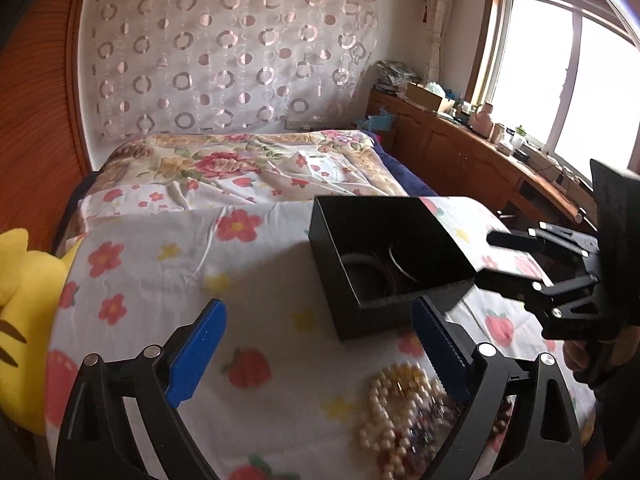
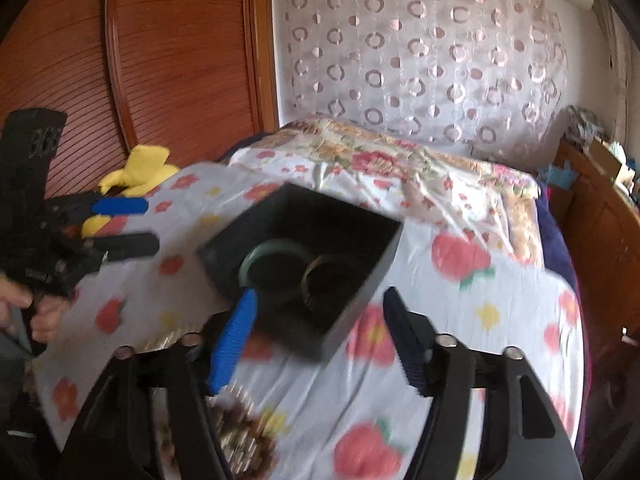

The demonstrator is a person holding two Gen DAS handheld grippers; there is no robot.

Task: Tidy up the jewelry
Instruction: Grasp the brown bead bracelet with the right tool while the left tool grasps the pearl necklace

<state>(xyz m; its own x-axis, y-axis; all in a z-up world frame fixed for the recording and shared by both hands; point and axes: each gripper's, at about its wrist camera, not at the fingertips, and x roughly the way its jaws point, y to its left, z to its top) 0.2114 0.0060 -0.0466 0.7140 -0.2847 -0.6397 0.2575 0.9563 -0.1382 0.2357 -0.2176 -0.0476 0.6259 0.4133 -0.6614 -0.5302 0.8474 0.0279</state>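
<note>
Black box open-top upright, corner toward cam, 2 bangles flat inside

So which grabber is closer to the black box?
Right. The right gripper has its jaws around the black box's near corner; the left gripper sits beside it, over the pearl necklace.

**Colours on the Bed**

The box is black, with a green bangle and a darker, metallic one inside. The sheet is white with red and yellow flowers and strawberries. The pearls are cream. The left gripper has blue pads on black arms, as does the right gripper. The plush is yellow with brown stripes. The curtain is white with pinkish rings.
</note>
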